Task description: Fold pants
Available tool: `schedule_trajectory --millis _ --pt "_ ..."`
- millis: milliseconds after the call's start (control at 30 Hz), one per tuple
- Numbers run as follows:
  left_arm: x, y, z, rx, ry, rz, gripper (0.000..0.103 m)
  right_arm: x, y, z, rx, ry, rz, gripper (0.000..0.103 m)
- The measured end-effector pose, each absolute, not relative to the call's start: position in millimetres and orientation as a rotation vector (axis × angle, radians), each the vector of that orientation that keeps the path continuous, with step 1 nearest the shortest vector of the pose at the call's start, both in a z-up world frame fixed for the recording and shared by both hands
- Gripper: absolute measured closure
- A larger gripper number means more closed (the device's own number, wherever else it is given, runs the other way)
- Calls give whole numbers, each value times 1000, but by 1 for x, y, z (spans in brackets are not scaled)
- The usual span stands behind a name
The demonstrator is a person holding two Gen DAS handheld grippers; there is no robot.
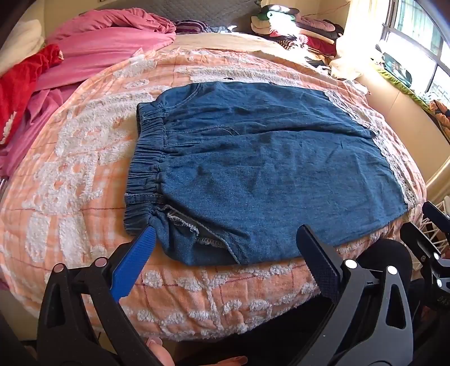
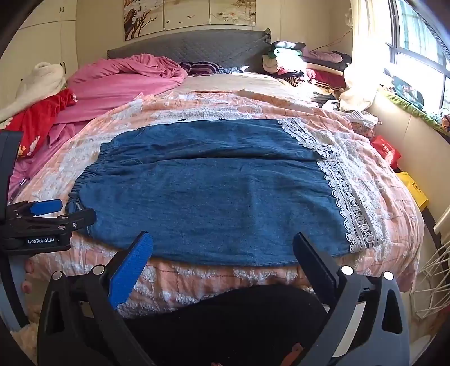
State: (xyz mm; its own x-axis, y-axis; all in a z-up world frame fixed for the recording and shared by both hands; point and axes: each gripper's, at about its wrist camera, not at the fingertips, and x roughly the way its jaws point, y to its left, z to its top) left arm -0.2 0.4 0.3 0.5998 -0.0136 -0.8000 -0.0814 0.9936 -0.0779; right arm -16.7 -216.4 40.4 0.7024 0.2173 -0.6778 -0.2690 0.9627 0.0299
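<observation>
Blue denim lace-hemmed pants (image 1: 261,169) lay flat ahead of both tools, left (image 1: 225,247) and right (image 2: 222,253), jaws spread empty, likely for first fold.

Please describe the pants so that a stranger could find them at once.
On the bed's peach quilt, near its front edge, lie the denim pants, spread flat. Only they are blue, with white lace hems and an elastic waistband.

The pants (image 2: 208,191) hide part of the quilt (image 2: 197,107); wall pictures (image 2: 188,14) are cropped.
</observation>
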Motion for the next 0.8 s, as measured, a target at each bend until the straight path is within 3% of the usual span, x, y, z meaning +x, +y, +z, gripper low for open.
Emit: schedule_trajectory --millis 800 --pt "-3 -5 5 -113 924 30 9 -19 -214 45 -77 740 265 4"
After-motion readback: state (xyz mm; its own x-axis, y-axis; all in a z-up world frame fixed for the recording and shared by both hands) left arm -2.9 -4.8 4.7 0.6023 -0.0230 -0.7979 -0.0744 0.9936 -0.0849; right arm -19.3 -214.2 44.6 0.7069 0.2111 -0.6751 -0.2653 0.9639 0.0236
